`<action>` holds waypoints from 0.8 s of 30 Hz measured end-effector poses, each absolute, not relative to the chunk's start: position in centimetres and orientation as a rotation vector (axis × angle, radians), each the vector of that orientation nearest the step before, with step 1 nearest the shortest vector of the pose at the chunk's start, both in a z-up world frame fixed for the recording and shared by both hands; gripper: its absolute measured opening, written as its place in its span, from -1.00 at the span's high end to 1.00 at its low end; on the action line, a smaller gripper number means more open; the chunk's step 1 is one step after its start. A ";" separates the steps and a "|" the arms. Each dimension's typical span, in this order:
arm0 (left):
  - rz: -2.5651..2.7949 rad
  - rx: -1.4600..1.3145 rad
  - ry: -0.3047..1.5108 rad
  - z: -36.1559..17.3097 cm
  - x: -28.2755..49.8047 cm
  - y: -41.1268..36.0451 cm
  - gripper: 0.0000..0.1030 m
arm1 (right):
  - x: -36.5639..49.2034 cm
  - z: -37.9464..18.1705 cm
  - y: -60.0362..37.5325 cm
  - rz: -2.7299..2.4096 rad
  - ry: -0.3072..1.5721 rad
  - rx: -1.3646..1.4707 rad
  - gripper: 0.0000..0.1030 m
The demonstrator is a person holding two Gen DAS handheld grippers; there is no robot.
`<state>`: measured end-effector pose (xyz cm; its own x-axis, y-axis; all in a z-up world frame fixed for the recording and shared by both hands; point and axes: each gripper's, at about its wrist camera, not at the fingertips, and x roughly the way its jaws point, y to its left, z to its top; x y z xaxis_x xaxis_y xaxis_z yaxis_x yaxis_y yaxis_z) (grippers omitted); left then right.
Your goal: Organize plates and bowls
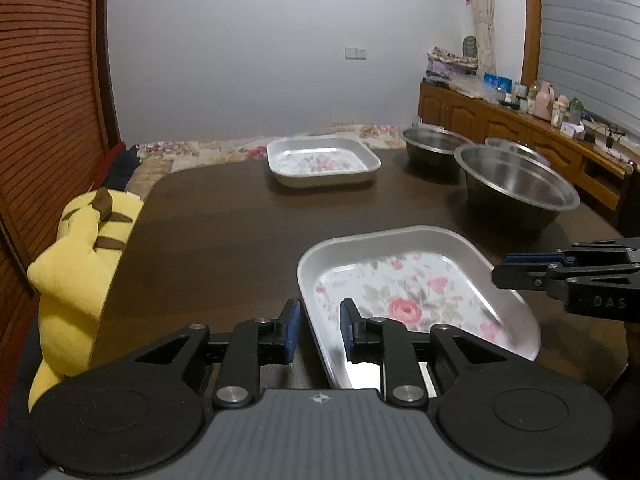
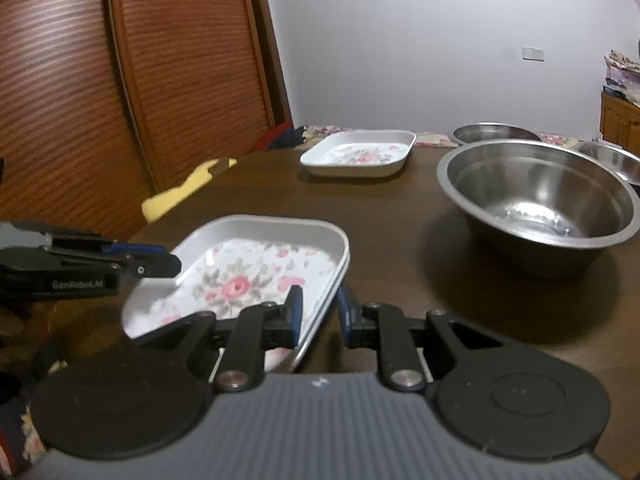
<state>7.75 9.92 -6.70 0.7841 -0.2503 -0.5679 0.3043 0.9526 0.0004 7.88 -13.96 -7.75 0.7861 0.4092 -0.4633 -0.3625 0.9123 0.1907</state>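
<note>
Floral plate (image 1: pixel 408 280) near; steel bowl (image 1: pixel 516 184), plush toy (image 1: pixel 76 264) flanking.

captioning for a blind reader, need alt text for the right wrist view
The right gripper grips the near floral plate by its right rim while the left gripper reaches its left side. A steel bowl and a second floral plate sit beyond on the dark table.

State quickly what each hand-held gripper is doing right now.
Left hand-held gripper: open, jaws astride the rim of the floral plate.
Right hand-held gripper: shut on the floral plate, at its opposite rim.
</note>
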 end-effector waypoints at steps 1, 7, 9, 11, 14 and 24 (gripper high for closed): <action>-0.299 0.097 0.592 -6.4 7.9 10.0 0.55 | 7.9 -7.5 -14.1 0.415 0.512 0.092 0.60; -0.299 0.093 0.548 -4.5 8.6 10.2 0.53 | 7.7 -5.5 -15.1 0.401 0.464 0.095 0.60; -0.301 0.087 0.535 -4.0 8.7 10.3 0.52 | 7.6 -5.0 -15.5 0.394 0.452 0.100 0.60; -0.303 0.090 0.526 -3.6 8.9 10.3 0.51 | 7.6 -4.7 -15.7 0.387 0.443 0.100 0.60; -0.303 0.101 0.512 -3.1 9.1 10.1 0.48 | 7.6 -4.2 -16.1 0.379 0.432 0.094 0.60; -0.333 0.098 0.490 -1.7 11.2 9.9 0.47 | 8.9 -2.5 -16.1 0.381 0.405 0.039 0.60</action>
